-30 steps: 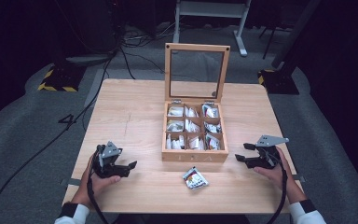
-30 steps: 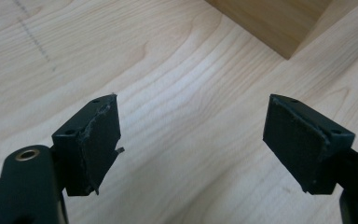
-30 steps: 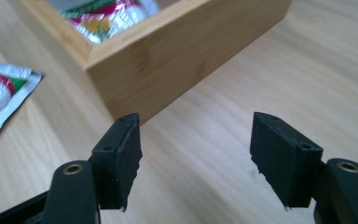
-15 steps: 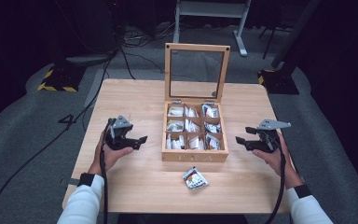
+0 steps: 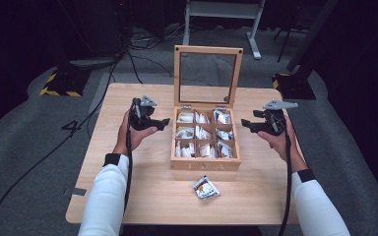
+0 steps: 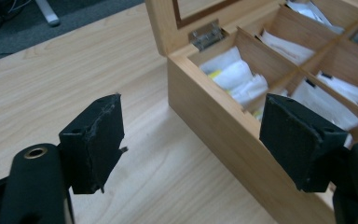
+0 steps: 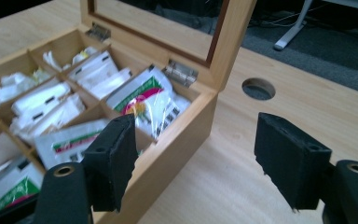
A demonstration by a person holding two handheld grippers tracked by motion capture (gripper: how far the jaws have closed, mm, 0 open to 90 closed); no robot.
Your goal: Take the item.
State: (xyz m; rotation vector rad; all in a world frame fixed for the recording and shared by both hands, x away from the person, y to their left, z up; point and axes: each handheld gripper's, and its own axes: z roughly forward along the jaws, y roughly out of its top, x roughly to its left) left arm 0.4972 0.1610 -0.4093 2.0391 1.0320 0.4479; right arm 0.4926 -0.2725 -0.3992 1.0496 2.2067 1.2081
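You have both grippers raised on either side of the wooden tea box (image 5: 205, 164), and neither has hold of anything. Your left gripper (image 5: 163, 122) hangs just beside the box's left wall with its jaws spread wide; in the left gripper view the box's wall (image 6: 223, 126) runs between them, but they do not touch it. Your right gripper (image 5: 246, 123) sits by the box's right side near the back corner, jaws equally wide apart, with the hinge (image 7: 181, 72) and a green-and-pink packet (image 7: 142, 95) in the compartment ahead of it.

The box stands in the middle of the table (image 5: 128, 196), its glass lid (image 5: 207, 73) upright and fully open. All the compartments look stocked with packets. One loose packet (image 5: 205, 187) lies on the table in front of the box, well apart from both grippers.

By my reading, you are at the very start: no grasp is made yet. Whether you mean to shut the lid or deal with the stray packet, all of that is left to do.
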